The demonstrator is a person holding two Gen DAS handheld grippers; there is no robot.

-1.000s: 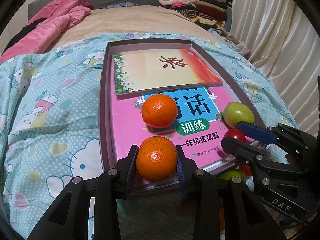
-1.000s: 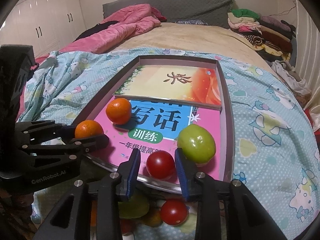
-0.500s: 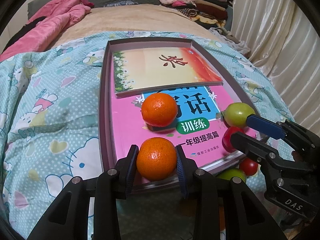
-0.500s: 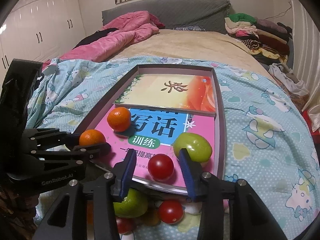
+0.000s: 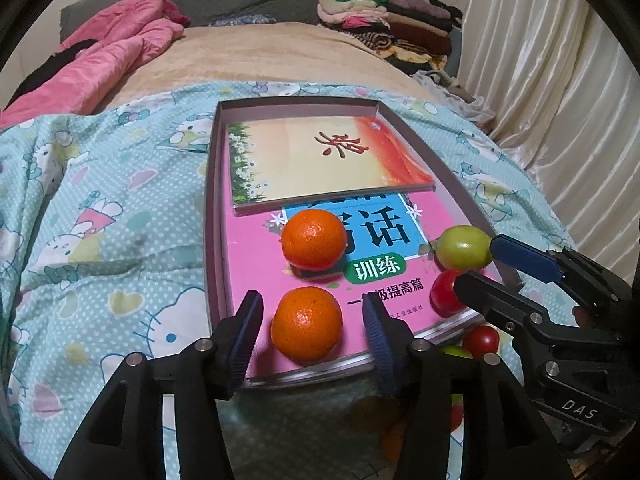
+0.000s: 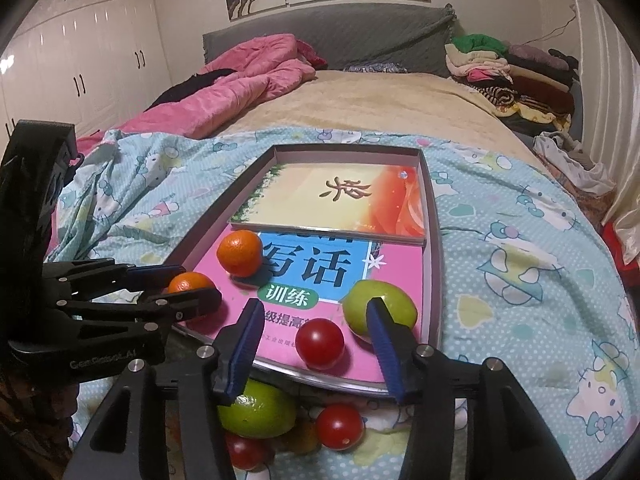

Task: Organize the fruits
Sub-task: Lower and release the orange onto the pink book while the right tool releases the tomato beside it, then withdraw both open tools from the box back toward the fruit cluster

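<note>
A shallow grey tray (image 5: 212, 216) on the bed holds two books. On the pink book lie two oranges, a green fruit and a red tomato. My left gripper (image 5: 312, 330) is open, its fingers either side of the near orange (image 5: 307, 323) without touching it. The far orange (image 5: 313, 239) sits behind. My right gripper (image 6: 316, 330) is open around the red tomato (image 6: 320, 343), which rests on the book; the green fruit (image 6: 380, 306) lies just beyond the right finger. More fruit lies below the tray's near edge: a green fruit (image 6: 258, 412) and tomatoes (image 6: 339, 426).
The tray (image 6: 436, 264) sits on a blue cartoon-print blanket (image 6: 520, 264). A pink quilt (image 6: 240, 80) lies at the far left, folded clothes (image 6: 500, 68) at the far right. White curtains (image 5: 560, 100) hang on the right.
Both grippers have opened. The left let go of the near orange and the right let go of the red tomato; both fruits now rest on the pink book. Both grippers pulled back slightly.
</note>
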